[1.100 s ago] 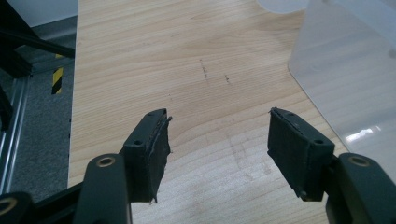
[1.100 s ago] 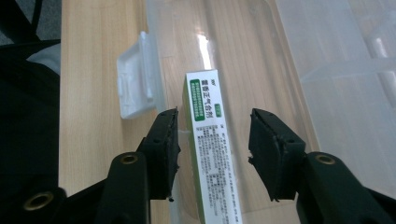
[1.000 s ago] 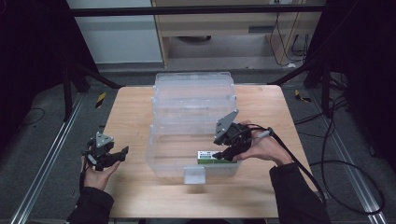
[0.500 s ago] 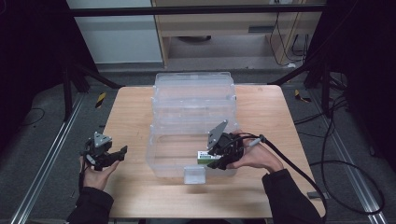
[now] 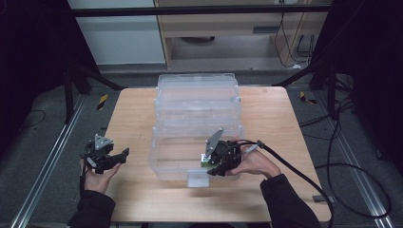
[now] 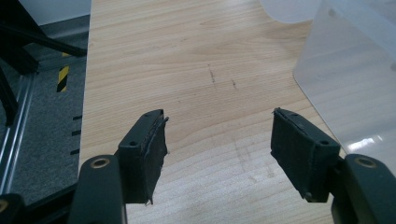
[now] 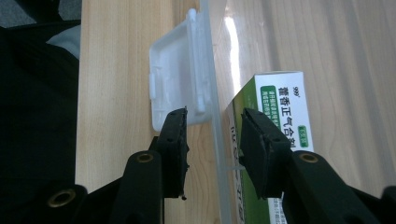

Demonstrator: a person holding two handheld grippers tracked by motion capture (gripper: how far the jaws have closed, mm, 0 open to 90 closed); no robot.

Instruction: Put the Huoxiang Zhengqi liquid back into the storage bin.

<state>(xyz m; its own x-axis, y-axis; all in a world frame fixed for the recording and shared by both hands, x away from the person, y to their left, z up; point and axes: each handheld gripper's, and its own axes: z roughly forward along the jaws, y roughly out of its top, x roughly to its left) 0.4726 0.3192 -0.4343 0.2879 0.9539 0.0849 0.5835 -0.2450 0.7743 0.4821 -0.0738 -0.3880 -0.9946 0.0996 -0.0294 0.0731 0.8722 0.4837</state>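
A clear plastic bin stands mid-table, and a green and white box lies inside it against the front wall. My right gripper reaches down over that wall. In the right gripper view its jaws straddle the thin clear wall: one outside below the white latch, the other inside beside the box. The jaws have just been closing, but a gap shows on each side of the wall. My left gripper is held open above the table's left side, with nothing between its pads.
The wooden table has bare stretches left and right of the bin. The bin's corner lies close to the right of the left gripper. A black cable trails from the right hand off the table's right edge.
The right gripper has moved left and down onto the bin's front wall by the latch, and its jaws have narrowed. The left gripper has stayed put.
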